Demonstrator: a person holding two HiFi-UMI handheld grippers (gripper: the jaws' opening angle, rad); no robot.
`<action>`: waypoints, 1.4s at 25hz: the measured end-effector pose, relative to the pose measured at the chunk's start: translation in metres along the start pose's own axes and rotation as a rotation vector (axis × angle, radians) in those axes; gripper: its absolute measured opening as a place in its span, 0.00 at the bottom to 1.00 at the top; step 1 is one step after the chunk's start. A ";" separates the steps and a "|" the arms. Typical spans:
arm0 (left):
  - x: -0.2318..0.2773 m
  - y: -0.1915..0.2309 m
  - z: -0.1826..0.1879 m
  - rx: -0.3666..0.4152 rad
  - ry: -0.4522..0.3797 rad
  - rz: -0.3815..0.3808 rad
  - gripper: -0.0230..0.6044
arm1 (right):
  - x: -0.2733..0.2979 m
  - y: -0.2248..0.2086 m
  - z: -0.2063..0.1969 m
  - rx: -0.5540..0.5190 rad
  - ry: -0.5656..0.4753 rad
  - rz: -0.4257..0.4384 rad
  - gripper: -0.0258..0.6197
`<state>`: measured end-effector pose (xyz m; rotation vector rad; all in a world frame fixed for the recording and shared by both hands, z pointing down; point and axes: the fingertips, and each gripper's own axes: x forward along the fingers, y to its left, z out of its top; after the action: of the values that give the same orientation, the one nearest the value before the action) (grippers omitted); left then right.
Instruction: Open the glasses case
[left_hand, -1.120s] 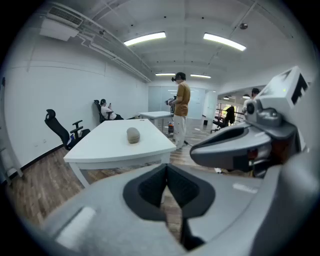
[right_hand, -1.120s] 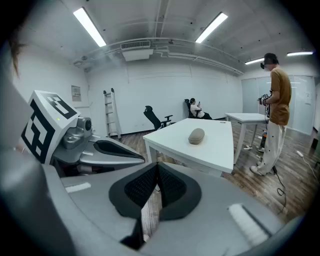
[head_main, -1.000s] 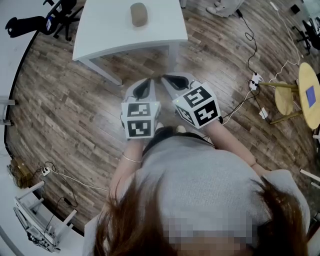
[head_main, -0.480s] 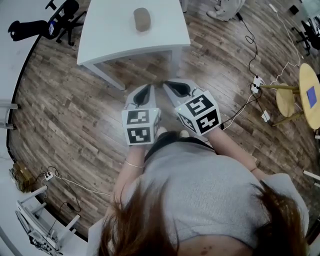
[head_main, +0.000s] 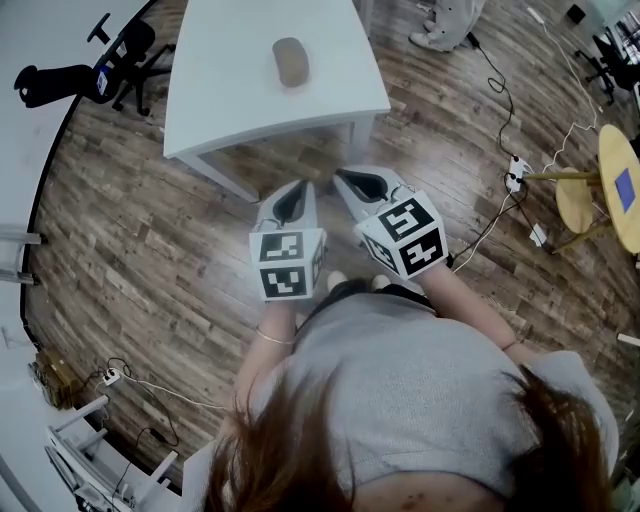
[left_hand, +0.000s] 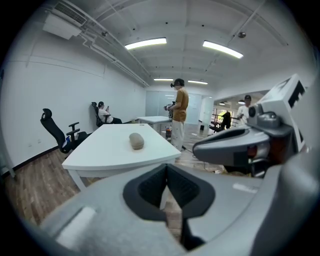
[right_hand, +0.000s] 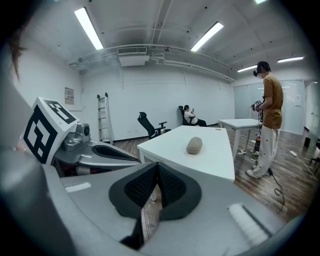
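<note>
A beige oval glasses case (head_main: 291, 61) lies closed on a white table (head_main: 230, 100); it also shows in the left gripper view as the case (left_hand: 136, 141) and in the right gripper view as the case (right_hand: 194, 145). My left gripper (head_main: 303, 186) and right gripper (head_main: 340, 176) hang side by side over the wooden floor, short of the table's near edge, both pointing toward the case. The left gripper (left_hand: 166, 172) is shut and empty. The right gripper (right_hand: 156, 170) is shut and empty as well.
A black office chair (head_main: 120, 50) stands left of the table. A yellow round stool (head_main: 570, 200) and floor cables (head_main: 505, 160) lie to the right. A person (right_hand: 267, 117) stands beyond the table, another sits at the far wall (left_hand: 105, 114). A ladder (right_hand: 104, 117) leans on the wall.
Both grippers have edged forward toward the white table, which sits nearer and lower in the head view. Jaws stay shut.
</note>
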<state>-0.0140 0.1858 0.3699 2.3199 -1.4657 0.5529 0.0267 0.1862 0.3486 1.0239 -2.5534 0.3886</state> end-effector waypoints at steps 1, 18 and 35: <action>0.000 0.003 0.000 0.004 -0.002 -0.003 0.04 | 0.003 0.001 0.000 0.003 -0.001 -0.004 0.05; 0.016 0.019 -0.004 -0.008 -0.013 -0.071 0.04 | 0.012 -0.007 0.000 0.028 -0.008 -0.073 0.05; 0.155 0.111 0.078 -0.046 -0.020 0.008 0.04 | 0.141 -0.136 0.068 -0.002 -0.014 -0.003 0.05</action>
<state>-0.0426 -0.0173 0.3878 2.2914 -1.4816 0.4948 0.0122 -0.0199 0.3634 1.0325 -2.5637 0.3791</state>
